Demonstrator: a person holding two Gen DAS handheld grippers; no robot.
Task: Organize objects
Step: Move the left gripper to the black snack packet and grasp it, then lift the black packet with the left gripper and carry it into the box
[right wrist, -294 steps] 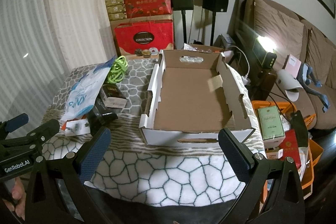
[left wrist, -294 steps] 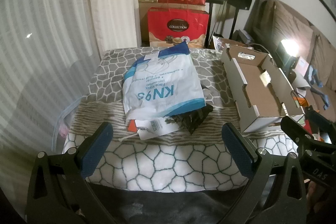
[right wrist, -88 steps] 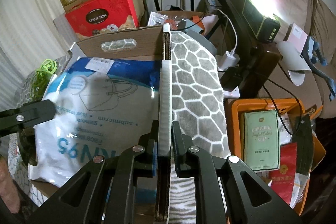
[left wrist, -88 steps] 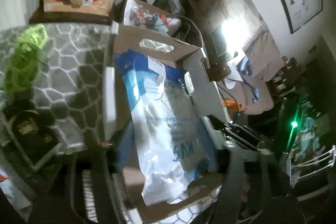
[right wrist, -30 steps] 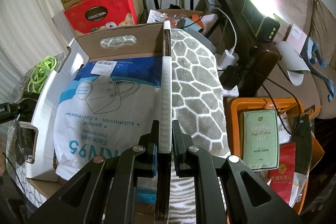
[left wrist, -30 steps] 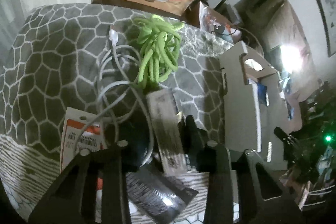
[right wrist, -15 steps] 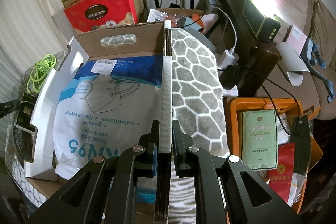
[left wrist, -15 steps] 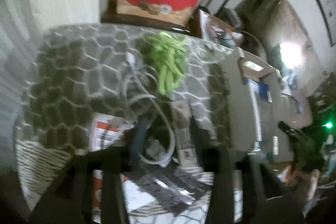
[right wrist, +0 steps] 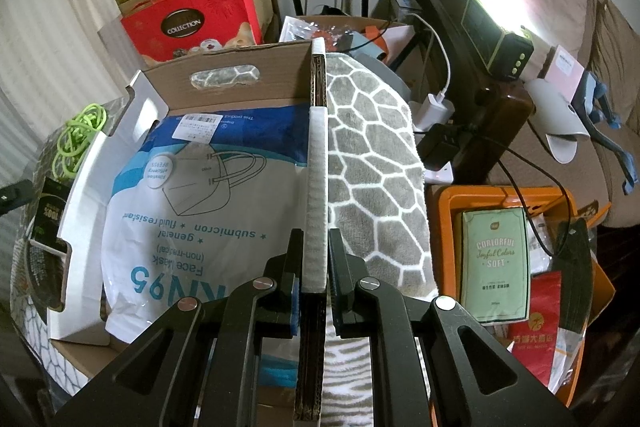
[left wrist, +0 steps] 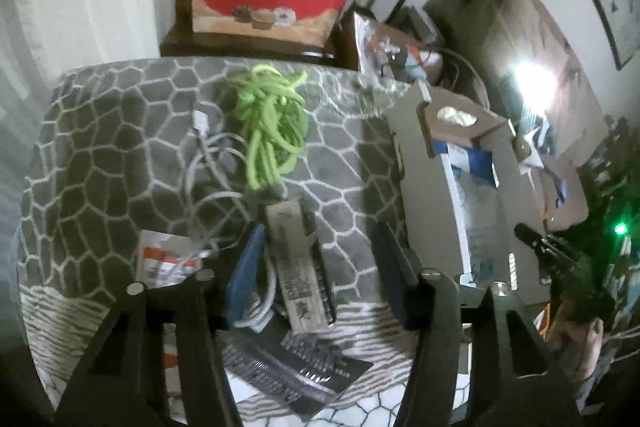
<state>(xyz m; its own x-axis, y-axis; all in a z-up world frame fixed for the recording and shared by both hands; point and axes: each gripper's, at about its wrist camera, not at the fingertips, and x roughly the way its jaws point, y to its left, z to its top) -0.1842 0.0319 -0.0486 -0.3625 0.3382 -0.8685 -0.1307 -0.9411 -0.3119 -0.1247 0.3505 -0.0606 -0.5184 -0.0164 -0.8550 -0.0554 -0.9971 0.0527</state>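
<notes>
The open cardboard box (right wrist: pixel 224 75) holds a white-and-blue KN95 mask bag (right wrist: pixel 200 195) lying flat inside it; left of the box, on the patterned cloth, lie a tangled green cord (left wrist: pixel 272 123), a looped white cable (left wrist: pixel 212 163) and, nearest the box, a narrow dark packet (left wrist: pixel 298 263).

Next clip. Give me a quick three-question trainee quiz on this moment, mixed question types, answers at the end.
1. True or false: the right claw is shut on the cardboard box wall.
2. What already lies inside the box? A) green cord B) KN95 mask bag C) white cable
3. Name the bright coil lying on the patterned blanket beyond the left claw.

Key:
1. True
2. B, the KN95 mask bag
3. The green cord
</notes>
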